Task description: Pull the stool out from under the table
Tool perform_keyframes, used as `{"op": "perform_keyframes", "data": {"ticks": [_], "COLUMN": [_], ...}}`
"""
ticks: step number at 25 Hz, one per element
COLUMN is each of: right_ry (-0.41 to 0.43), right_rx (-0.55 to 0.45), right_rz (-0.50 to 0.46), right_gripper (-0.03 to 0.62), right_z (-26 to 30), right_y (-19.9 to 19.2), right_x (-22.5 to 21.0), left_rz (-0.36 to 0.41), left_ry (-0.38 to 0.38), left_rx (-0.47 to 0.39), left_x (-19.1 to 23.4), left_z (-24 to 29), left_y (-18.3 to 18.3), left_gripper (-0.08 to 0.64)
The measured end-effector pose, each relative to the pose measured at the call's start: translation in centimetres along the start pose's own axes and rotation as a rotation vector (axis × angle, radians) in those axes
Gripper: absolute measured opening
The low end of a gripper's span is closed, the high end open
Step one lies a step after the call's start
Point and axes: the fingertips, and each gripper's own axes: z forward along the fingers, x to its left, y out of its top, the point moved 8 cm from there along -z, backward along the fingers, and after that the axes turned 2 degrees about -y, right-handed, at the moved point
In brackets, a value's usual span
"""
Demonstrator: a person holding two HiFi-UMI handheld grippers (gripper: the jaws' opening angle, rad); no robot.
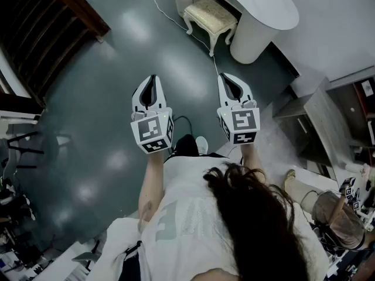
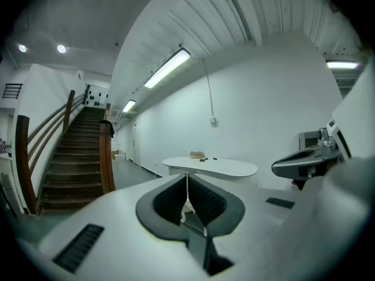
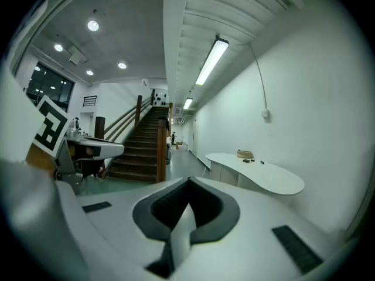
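The stool (image 1: 211,15) stands well ahead of both tools, across a stretch of bare dark floor (image 1: 111,104), at the near left edge of the white table (image 1: 266,4). Its cushioned seat is mostly out in the open, and only its far right end is tucked below the curved table top. From the head view it lies straight on and slightly toward the right, between the lines of the two grippers but closer to that of the right gripper (image 1: 225,76) than of the left gripper (image 1: 153,77) — so I judge the right hand the nearer one for a first hold. Both grippers point forward and a little downward, side by side, with their jaws pressed together and nothing between them. The seat looks a little longer one way, and that axis seems to run along the table's edge, though the steep angle makes this uncertain. The stool's far legs are hidden under the table. In the left gripper view the table top (image 2: 214,167) shows beyond the closed jaws, and only a thin white sliver — possibly a stool leg — shows through them. In the right gripper view the table (image 3: 266,179) is plain, but the stool is blocked by the gripper's own body.
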Motion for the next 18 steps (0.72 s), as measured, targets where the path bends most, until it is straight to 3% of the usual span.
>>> {"op": "perform_keyframes", "data": {"ticks": [7,11,18], "right_ry": [0.002,0.002,-0.002], "right_rx": [-0.005,-0.029,-0.027], "right_rz": [0.001,0.082,0.117], "right_gripper": [0.029,0.029,0.03], "right_z": [0.1,0.3,0.7], "right_y": [0.2,0.0,-0.2], "right_x": [-0.9,-1.7,-2.3], "left_rz": [-0.026,-0.027,-0.043], "left_ry": [0.004,-0.018,-0.023], "left_rx": [-0.004,-0.016,-0.012], "left_x": [-0.1,-0.5,-0.8], "left_z": [0.8,1.5,1.9], "left_y": [0.1,0.4,0.2], "left_gripper": [0.032,0.032,0.032]}}
